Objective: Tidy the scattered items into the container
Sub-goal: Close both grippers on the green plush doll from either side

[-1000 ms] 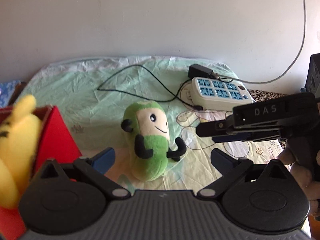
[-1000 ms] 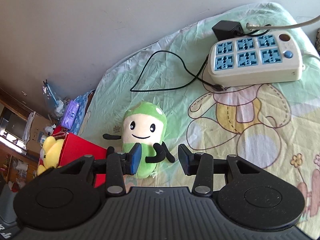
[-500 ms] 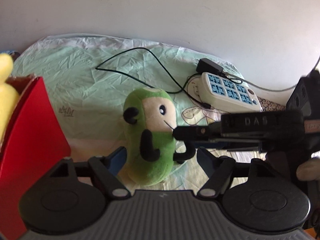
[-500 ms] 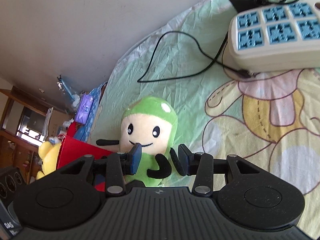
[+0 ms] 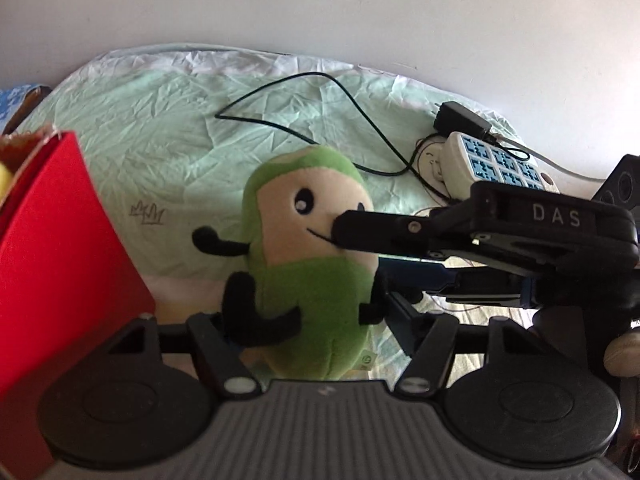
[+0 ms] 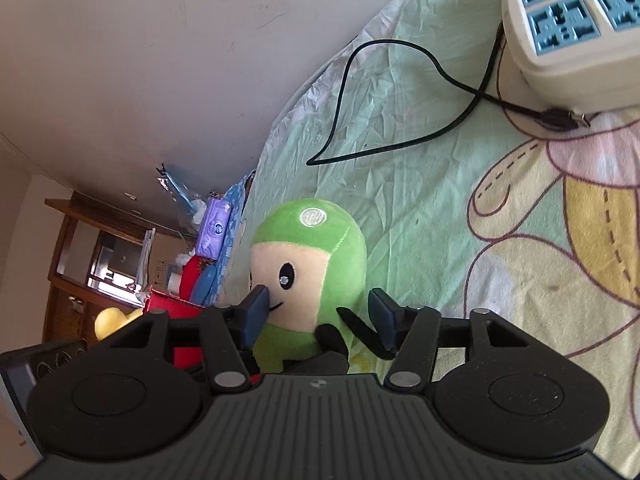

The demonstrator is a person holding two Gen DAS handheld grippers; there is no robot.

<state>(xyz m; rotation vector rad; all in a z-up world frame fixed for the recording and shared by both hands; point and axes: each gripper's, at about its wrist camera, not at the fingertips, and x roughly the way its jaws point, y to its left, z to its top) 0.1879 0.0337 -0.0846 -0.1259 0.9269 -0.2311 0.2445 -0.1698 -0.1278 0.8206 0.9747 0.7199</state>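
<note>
A green plush toy [image 5: 312, 216] [image 6: 312, 248] with a cream face and black arms lies on the bedsheet [image 5: 160, 140]. My left gripper [image 5: 310, 316] straddles its lower body; the jaws are closing and the pads touch its flanks, the left pad hidden behind a black arm. My right gripper [image 6: 320, 312] [image 5: 360, 248] reaches in from the right at face height. Its jaws are opening, one pad in front of the mouth and the other just off the toy's side. The red box [image 5: 60, 260] [image 6: 164, 304] stands close on the left with a yellow plush [image 6: 112, 320] in it.
A cream power strip [image 5: 492, 160] [image 6: 572, 32] with blue sockets lies at the back right, a black adapter [image 5: 460, 120] beside it. A thin black cable [image 6: 400, 41] loops over the sheet behind the toy. A hand [image 5: 624, 356] holds the right gripper. A wall runs behind the bed.
Both grippers have come down onto the green toy. The left jaws have narrowed from wide apart to the toy's flanks. The right jaws have spread around its face.
</note>
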